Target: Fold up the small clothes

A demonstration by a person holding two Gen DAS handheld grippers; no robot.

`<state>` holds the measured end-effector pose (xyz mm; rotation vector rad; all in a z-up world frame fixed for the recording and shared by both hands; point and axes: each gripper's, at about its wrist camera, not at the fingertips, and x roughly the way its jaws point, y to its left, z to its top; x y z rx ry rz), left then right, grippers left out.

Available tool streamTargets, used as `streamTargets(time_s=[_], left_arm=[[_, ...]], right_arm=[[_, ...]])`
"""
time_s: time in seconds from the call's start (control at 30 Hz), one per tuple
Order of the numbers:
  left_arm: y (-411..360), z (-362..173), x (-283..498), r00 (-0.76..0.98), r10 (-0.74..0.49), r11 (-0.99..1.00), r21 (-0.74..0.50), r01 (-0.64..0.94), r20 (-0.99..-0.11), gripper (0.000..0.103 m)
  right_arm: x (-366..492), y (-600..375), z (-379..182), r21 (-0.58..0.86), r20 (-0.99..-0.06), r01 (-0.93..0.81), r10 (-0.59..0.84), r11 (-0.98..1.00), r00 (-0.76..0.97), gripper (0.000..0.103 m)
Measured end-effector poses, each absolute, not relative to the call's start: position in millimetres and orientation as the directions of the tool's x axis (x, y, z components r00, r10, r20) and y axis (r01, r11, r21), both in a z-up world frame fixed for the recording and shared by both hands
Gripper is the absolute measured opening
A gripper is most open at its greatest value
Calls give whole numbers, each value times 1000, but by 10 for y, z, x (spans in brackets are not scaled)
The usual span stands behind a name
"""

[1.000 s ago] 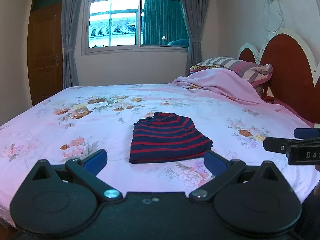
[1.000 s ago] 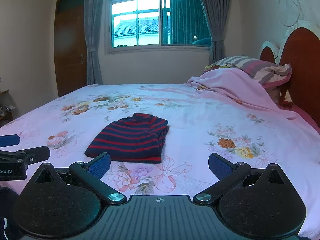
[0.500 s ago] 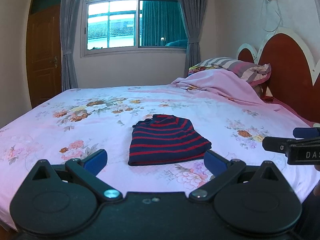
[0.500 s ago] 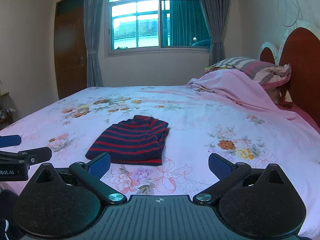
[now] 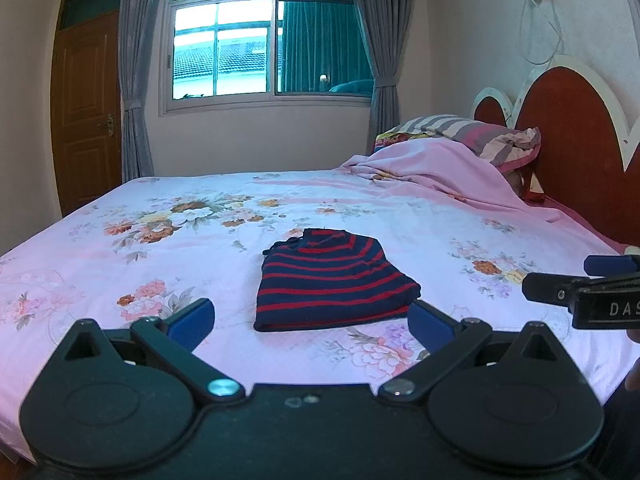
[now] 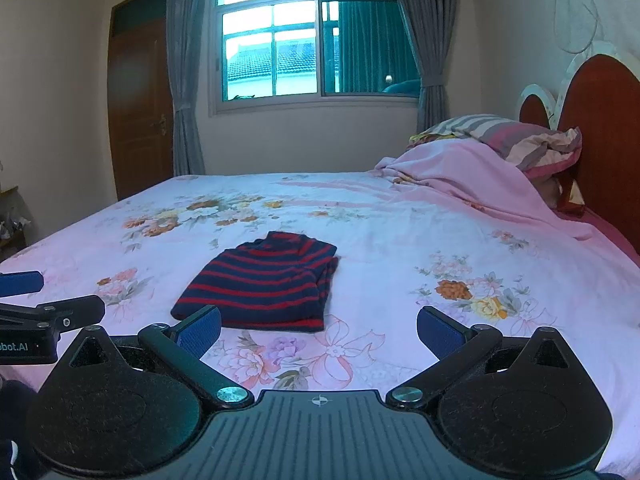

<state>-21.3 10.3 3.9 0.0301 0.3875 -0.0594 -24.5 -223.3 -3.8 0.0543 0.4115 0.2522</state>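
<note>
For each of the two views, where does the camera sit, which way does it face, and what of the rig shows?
Left wrist: behind the open left gripper, facing across the bed to the window; right gripper at the right edge.
Right wrist: behind the open right gripper, facing likewise; left gripper at the left edge.
Shared: the folded striped shirt, pillow, headboard.

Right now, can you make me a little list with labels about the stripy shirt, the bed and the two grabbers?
shirt: navy and red stripes, folded flat
where: on the bed, near the middle of the flowery pink sheet
left gripper: open, empty, above the sheet in front of the shirt
right gripper: open, empty, also short of the shirt
touching shirt: neither gripper
also on bed: bunched pink blanket, striped pillow
</note>
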Motion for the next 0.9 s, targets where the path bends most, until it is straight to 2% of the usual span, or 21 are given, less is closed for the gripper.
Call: streamTargets(time_s=[0.9], left_arm=[[113,3,-202,920,-59,997,31,77,-389,102]], right_arm=[[-256,-2183,-84,108,-392,-233,256,967,883,103]])
